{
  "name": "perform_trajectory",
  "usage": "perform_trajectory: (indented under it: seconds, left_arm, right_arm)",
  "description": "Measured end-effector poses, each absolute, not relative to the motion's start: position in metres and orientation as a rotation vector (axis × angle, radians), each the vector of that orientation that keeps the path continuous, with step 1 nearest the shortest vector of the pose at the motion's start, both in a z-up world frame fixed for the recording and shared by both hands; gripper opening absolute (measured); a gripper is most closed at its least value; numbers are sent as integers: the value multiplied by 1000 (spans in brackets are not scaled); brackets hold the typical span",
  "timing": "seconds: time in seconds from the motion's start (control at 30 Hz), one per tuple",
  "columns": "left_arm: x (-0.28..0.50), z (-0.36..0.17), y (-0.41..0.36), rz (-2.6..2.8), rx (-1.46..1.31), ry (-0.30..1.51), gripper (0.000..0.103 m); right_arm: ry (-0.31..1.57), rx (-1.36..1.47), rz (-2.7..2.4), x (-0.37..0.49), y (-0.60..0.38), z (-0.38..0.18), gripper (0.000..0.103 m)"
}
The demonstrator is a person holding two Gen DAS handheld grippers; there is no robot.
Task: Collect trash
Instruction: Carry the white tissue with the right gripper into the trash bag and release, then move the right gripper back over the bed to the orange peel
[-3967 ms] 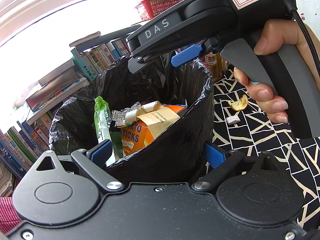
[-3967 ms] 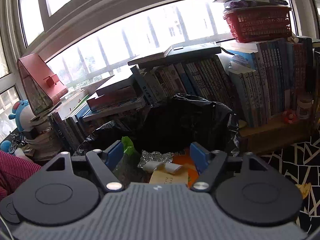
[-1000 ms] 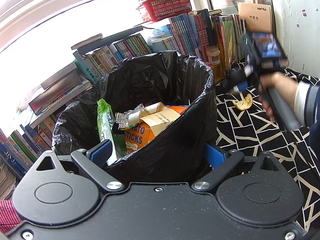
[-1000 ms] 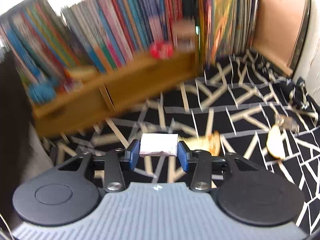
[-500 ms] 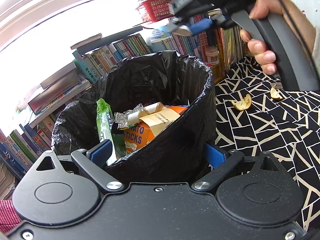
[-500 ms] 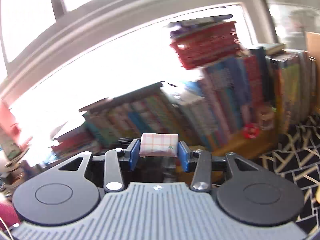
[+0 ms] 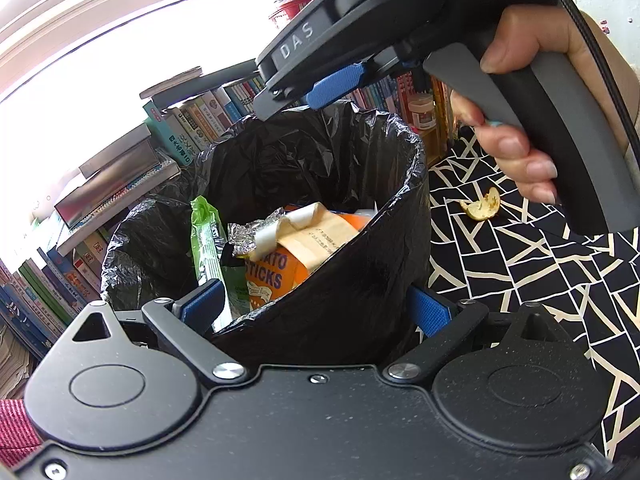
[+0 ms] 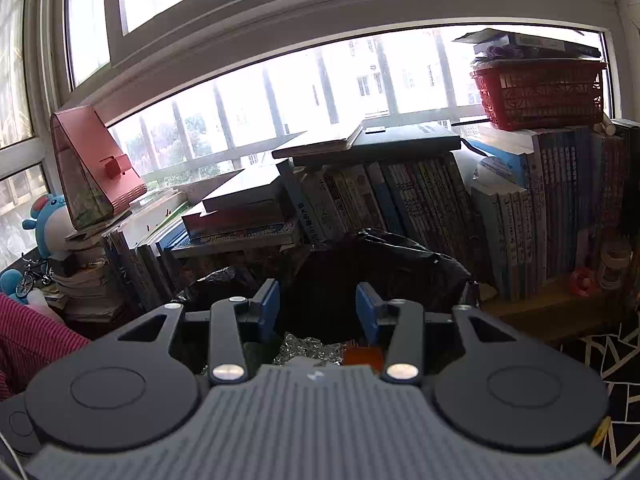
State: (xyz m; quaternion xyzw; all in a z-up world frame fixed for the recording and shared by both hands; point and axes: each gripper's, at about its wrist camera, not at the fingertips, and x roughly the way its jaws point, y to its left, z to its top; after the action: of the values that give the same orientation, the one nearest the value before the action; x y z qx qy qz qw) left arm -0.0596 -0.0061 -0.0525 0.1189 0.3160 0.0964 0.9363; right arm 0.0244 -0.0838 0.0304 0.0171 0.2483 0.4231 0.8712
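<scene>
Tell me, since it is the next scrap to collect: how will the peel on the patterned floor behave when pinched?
The peel looks thin and curled, so it probably weighs little and flexes rather than resists. Its edges look dried, so they may crack under a hard squeeze. Lying low on the cloth-like floor covering, it could slide before lifting.

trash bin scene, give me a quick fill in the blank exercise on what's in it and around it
The bin is lined with a ___ plastic bag.
The snack box inside the bin is ___ in colour.
The curled yellow peel lies on the ___, outside the bin.
On top of the row of upright books sits a ___ plastic basket.

Missing words: black; orange; floor; red
</scene>
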Motion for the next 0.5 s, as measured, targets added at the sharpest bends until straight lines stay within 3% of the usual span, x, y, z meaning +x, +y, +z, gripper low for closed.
perform_trajectory:
  seconds: [0.33,0.5]
  left_arm:
    - [-60,-53,-7,197,244,645,96]
    - [-60,-53,-7,197,243,645,96]
  right_arm:
    - [511,59,811,32,-93,31,74]
    - [521,120,712,46,-109,28,80]
